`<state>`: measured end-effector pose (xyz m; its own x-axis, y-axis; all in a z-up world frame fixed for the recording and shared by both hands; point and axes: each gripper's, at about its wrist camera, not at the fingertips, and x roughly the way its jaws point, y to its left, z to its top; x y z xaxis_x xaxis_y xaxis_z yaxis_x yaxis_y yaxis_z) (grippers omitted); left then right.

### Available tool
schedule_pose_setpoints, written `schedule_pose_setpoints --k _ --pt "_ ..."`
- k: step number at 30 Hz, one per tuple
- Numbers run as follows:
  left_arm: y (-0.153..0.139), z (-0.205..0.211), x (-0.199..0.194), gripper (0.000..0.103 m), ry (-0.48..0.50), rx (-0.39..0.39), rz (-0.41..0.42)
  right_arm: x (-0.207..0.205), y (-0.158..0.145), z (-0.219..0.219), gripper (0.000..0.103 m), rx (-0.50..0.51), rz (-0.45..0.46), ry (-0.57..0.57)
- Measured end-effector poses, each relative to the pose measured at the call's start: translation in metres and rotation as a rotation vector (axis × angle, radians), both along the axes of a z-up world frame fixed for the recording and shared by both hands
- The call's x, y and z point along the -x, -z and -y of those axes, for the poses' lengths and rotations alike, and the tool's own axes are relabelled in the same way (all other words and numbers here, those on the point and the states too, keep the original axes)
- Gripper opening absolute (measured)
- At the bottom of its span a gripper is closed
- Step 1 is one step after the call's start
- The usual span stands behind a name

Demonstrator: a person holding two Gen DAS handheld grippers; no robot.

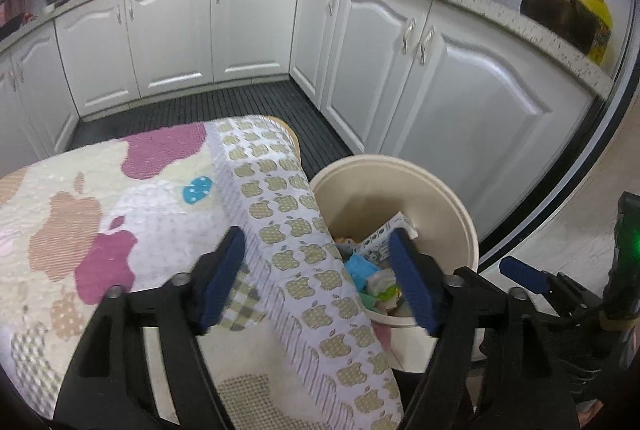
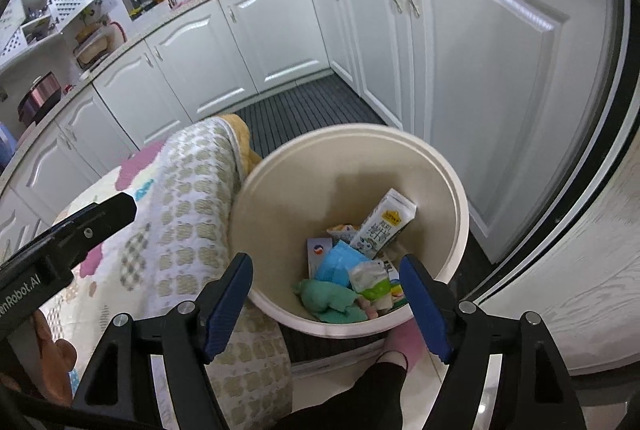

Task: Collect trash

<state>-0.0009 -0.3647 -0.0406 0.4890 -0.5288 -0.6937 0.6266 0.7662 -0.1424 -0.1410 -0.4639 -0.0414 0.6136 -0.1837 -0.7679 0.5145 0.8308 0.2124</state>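
hanging spread and empty, each hand-held gripper differs: only the right view shows the bin's milk carton whole.

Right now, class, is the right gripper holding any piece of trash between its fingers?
No. The right gripper stands open and empty above the bin, where the milk carton already lies.

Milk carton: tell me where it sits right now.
In the right wrist view the milk carton leans upright inside the cream bin, toward its far right side, just above the blue wrapper and beside the white cabinets.
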Motion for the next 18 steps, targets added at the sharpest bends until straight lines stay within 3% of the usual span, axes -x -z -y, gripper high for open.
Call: schedule_pose_setpoints --k 7,18 --pt "-0.024 -0.027 0.024 0.077 -0.026 0.045 0.111 0.017 -0.032 -0.022 0.082 0.061 0.069 0.016" --pt "-0.053 -0.063 0.048 0.077 -0.064 0.086 0.244 0.032 -0.061 -0.053 0.082 0.139 0.147 0.003"
